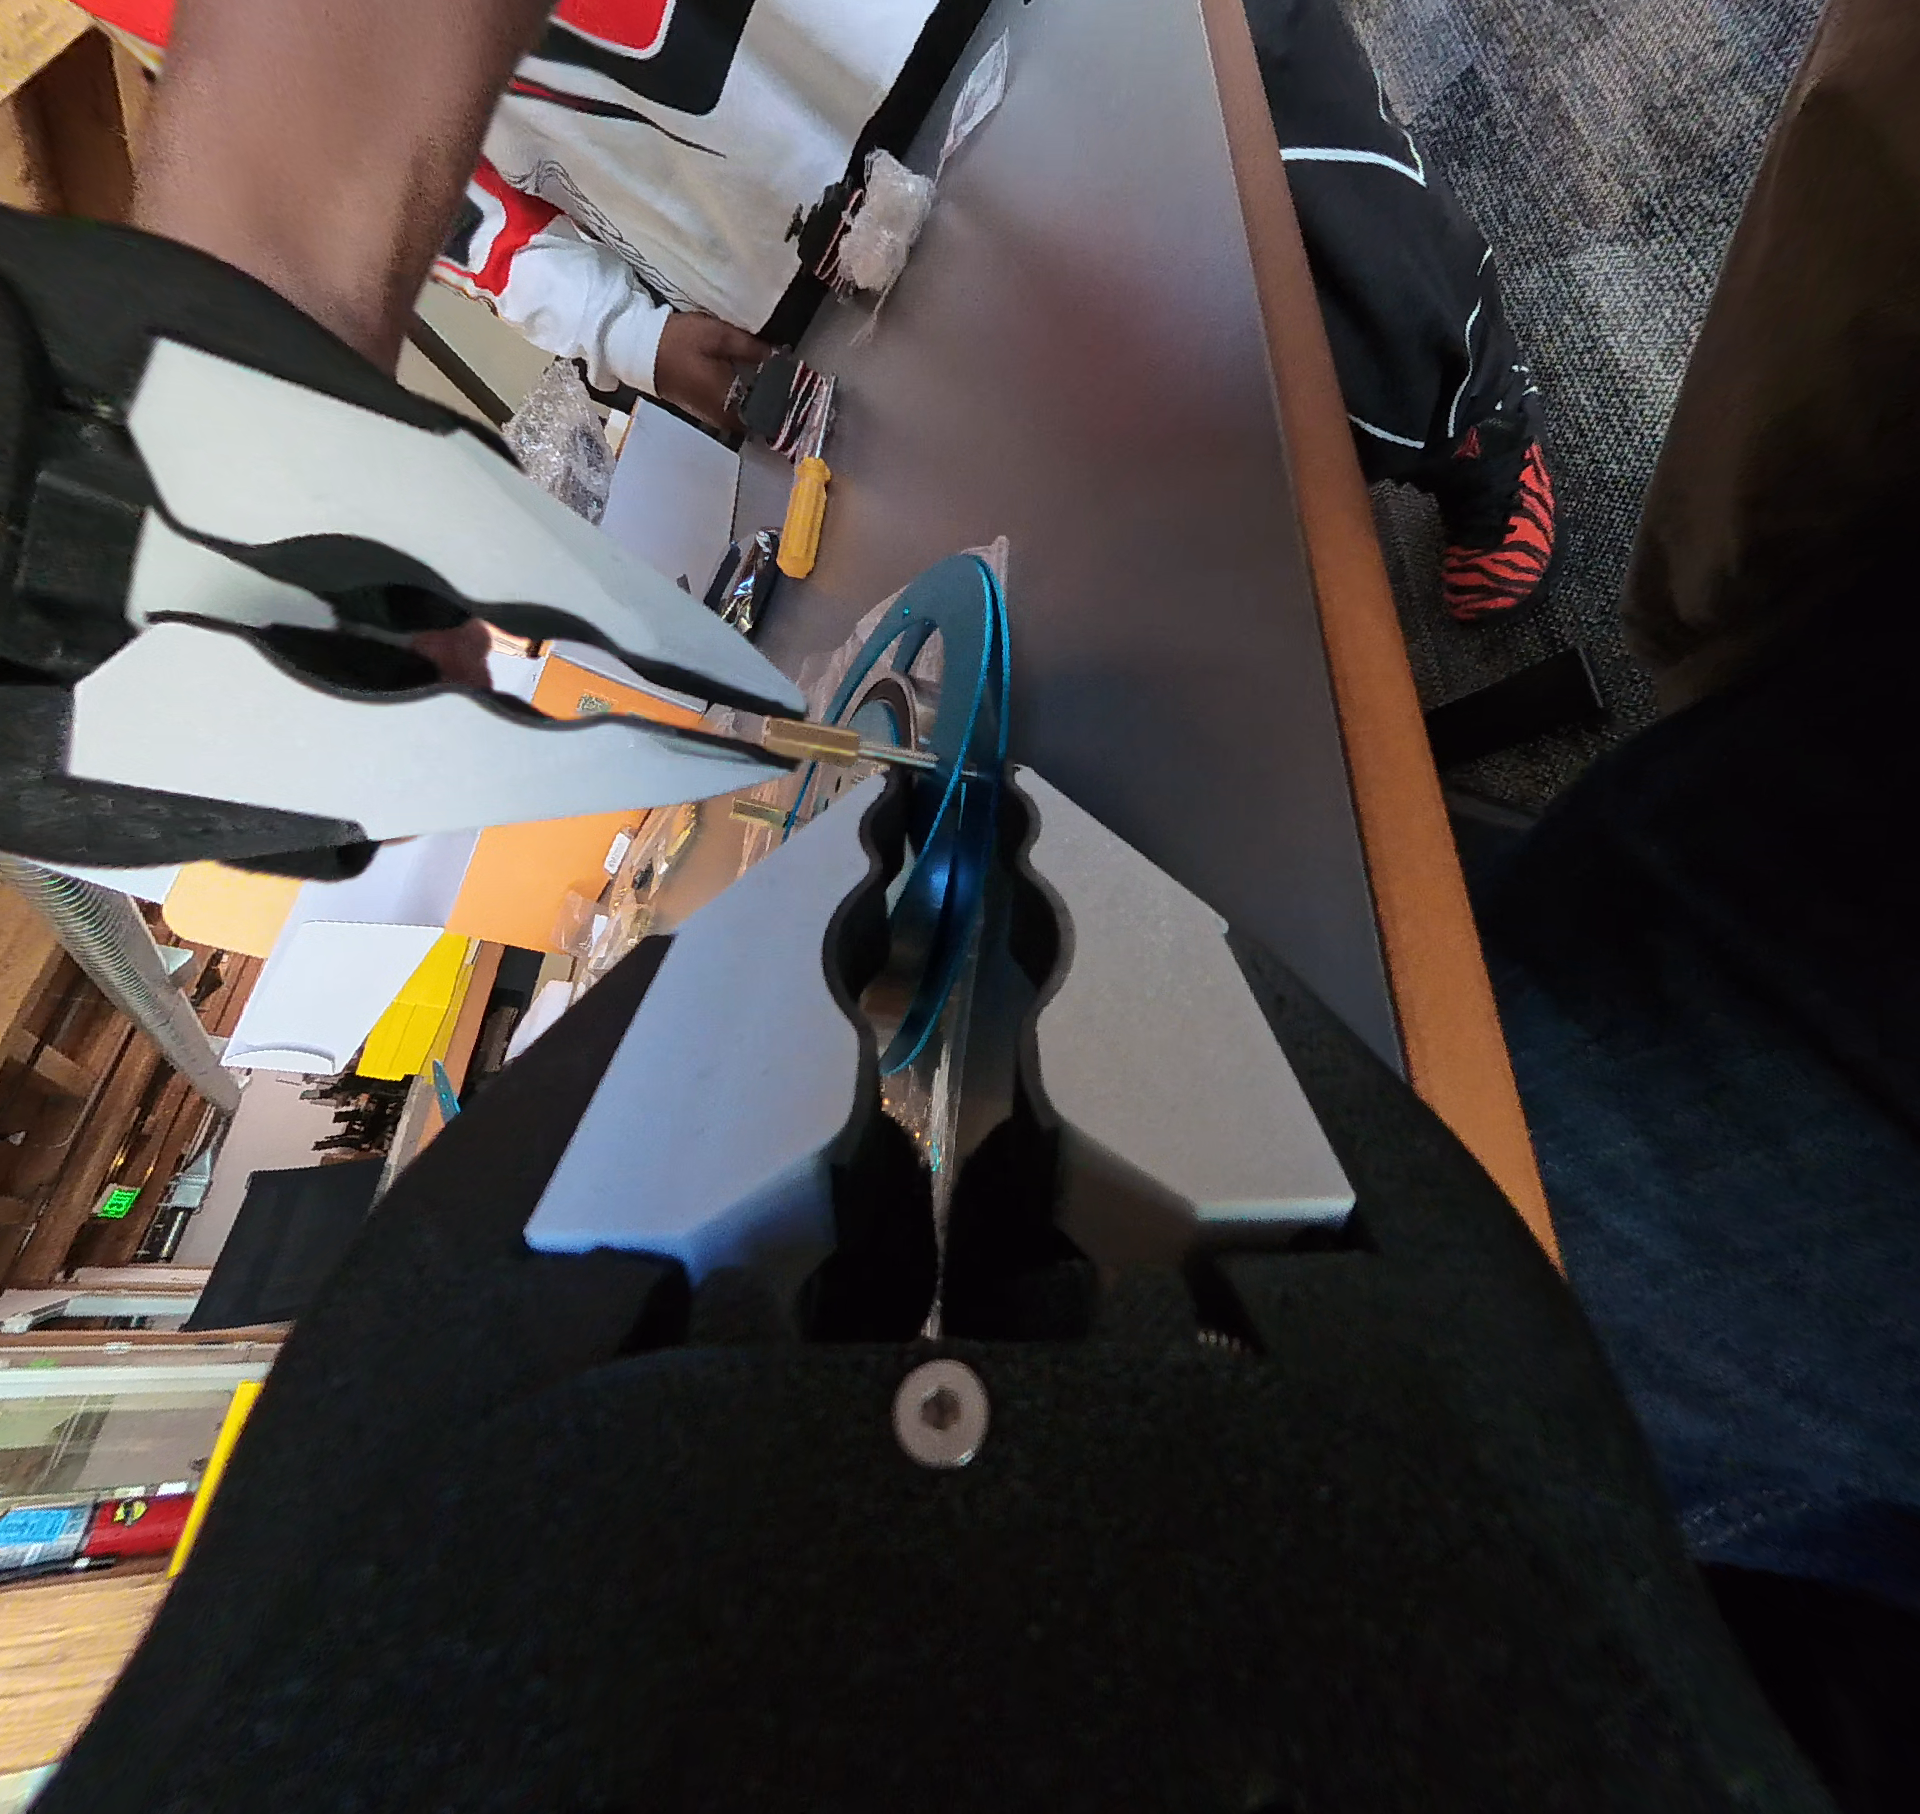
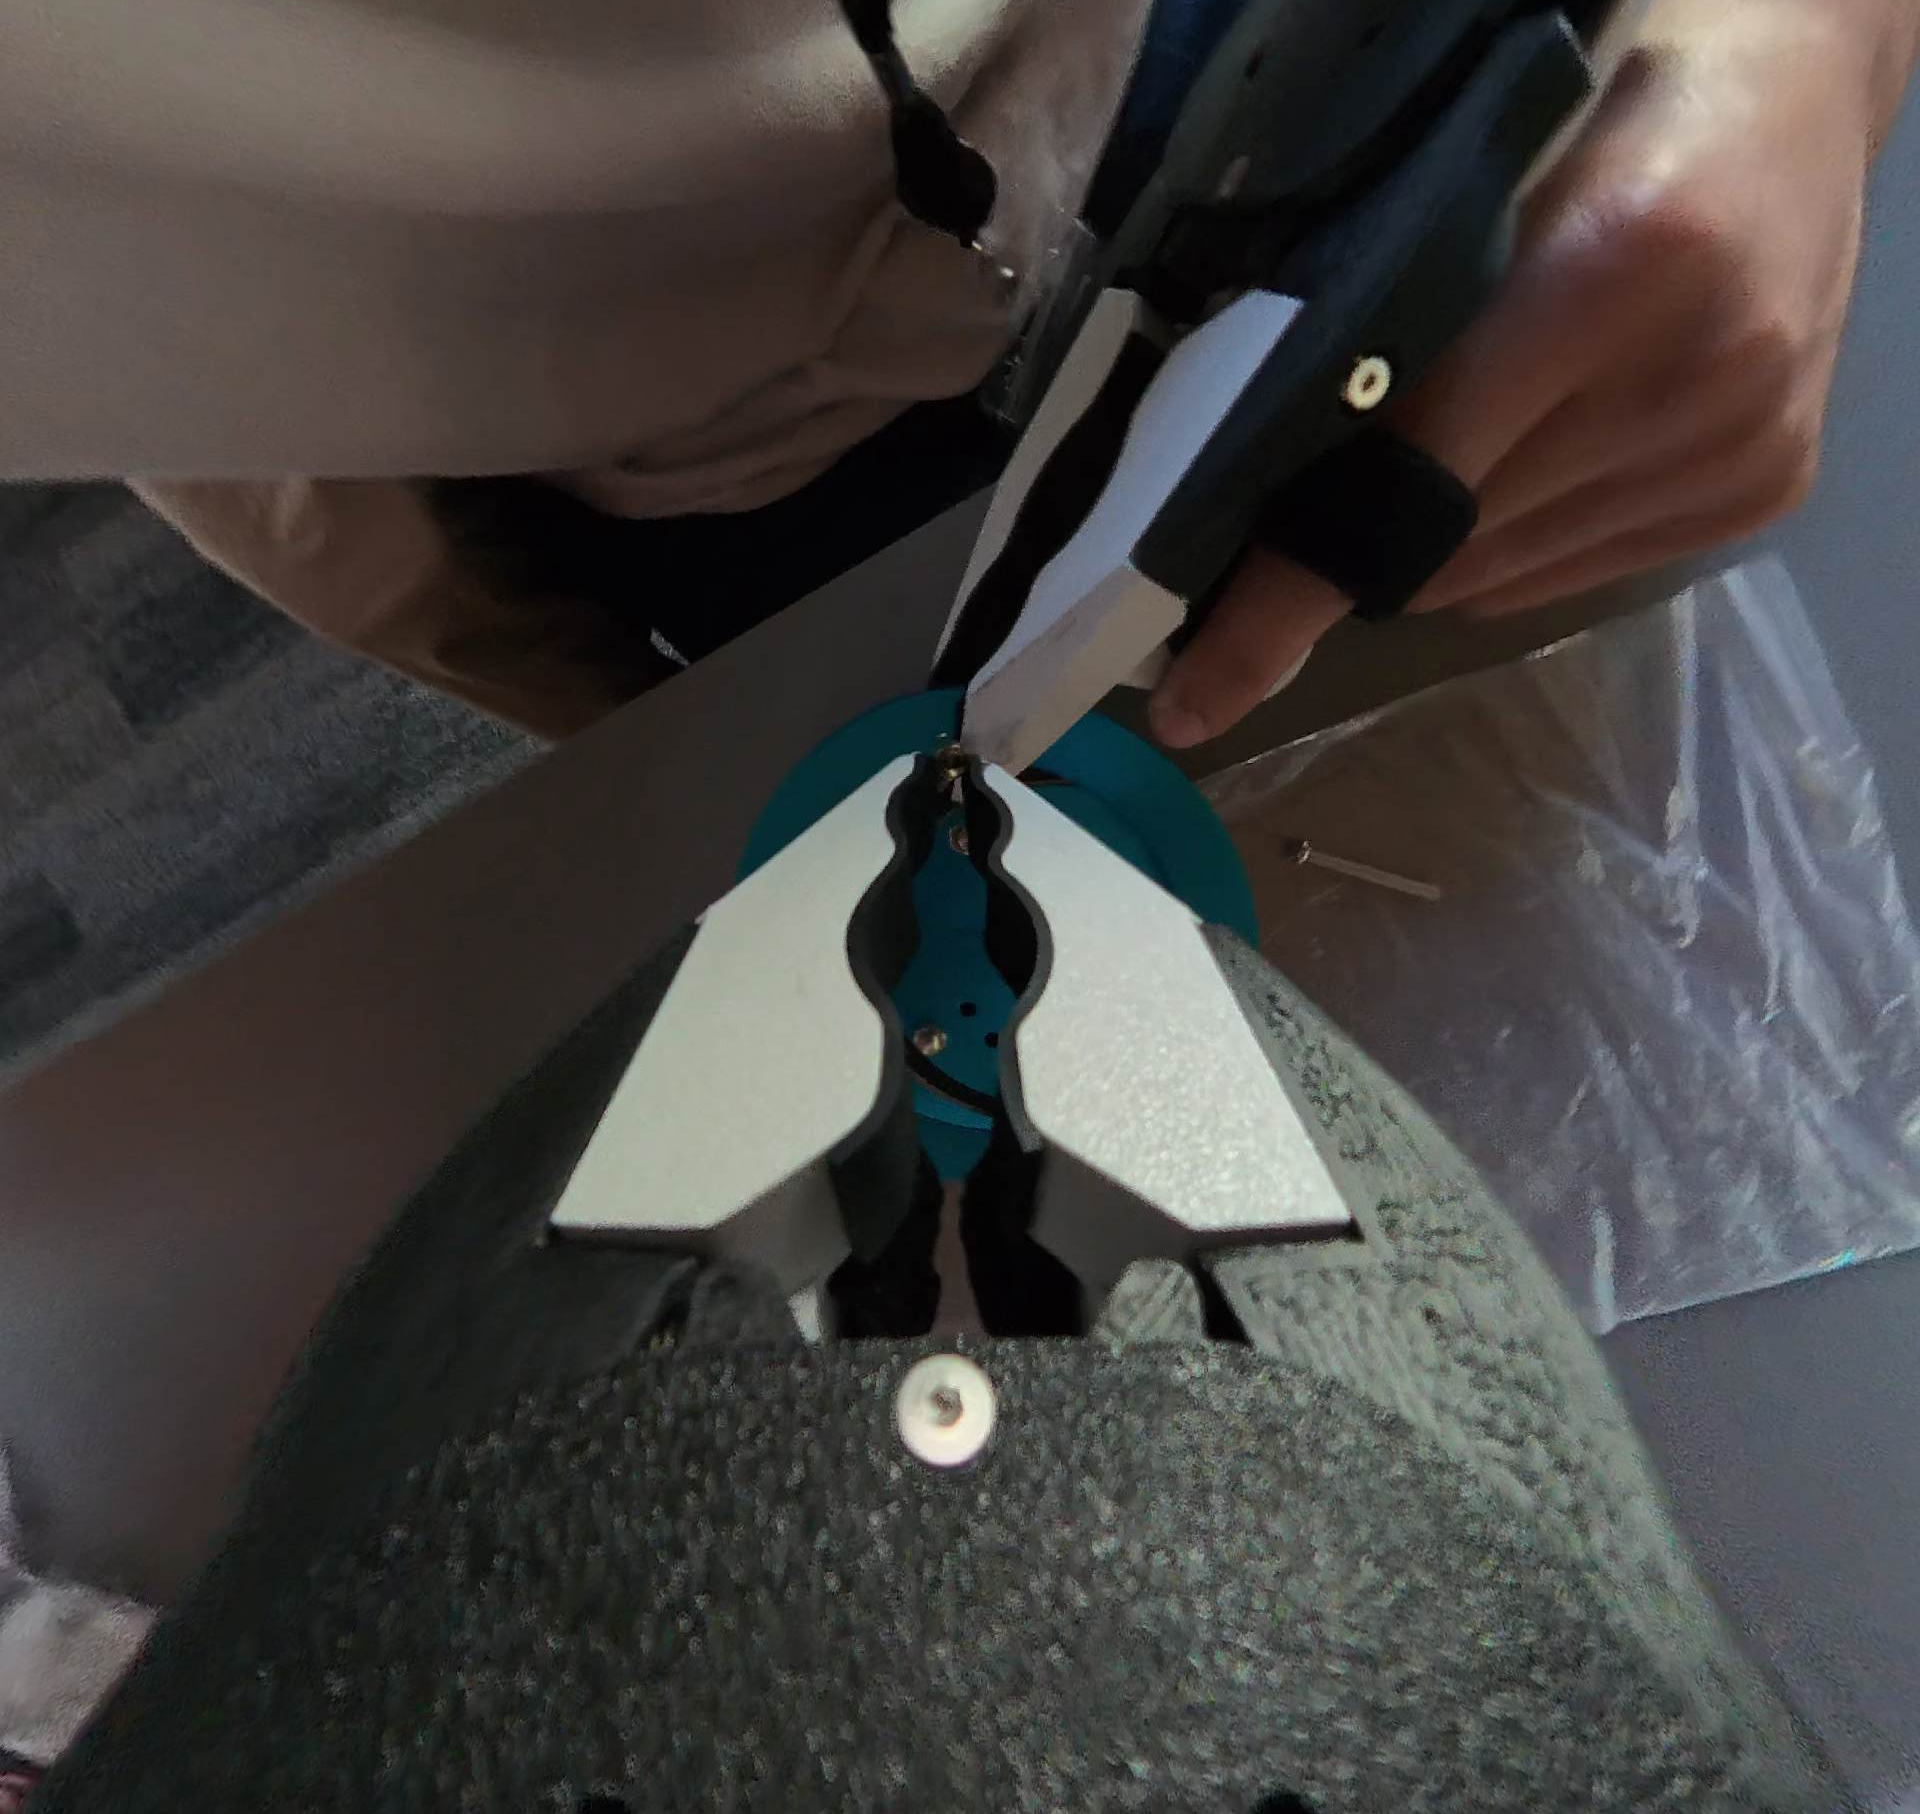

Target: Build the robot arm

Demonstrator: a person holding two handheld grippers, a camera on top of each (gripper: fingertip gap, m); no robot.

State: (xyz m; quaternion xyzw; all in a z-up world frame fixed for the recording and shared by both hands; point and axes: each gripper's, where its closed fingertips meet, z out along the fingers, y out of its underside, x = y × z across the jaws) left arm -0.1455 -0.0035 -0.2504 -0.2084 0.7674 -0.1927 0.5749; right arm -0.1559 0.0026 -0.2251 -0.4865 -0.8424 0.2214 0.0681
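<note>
A teal metal disc (image 1: pixel 928 603) is held on edge above the grey table (image 1: pixel 1122 393). My left gripper (image 1: pixel 943 779) is shut on the disc's rim. My right gripper (image 1: pixel 795 738) comes in from the left, shut on a small brass standoff (image 1: pixel 816 738) whose threaded tip meets the disc's face. In the right wrist view, my right gripper (image 2: pixel 948 769) pinches the standoff (image 2: pixel 948 756) against the teal disc (image 2: pixel 1195 850). The left gripper (image 2: pixel 975 725) reaches down from the upper right onto the disc. Two more brass standoffs (image 2: pixel 928 1039) sit on the disc.
A clear plastic bag (image 2: pixel 1662 933) lies on the table with a long loose screw (image 2: pixel 1361 871) on it. A yellow-handled screwdriver (image 1: pixel 802 517) lies farther along the table. Another person's hand (image 1: pixel 712 362) works there. The table's wooden edge (image 1: pixel 1340 559) runs on the right. Only a small space, under 4 cm, lies between the two pairs of fingers.
</note>
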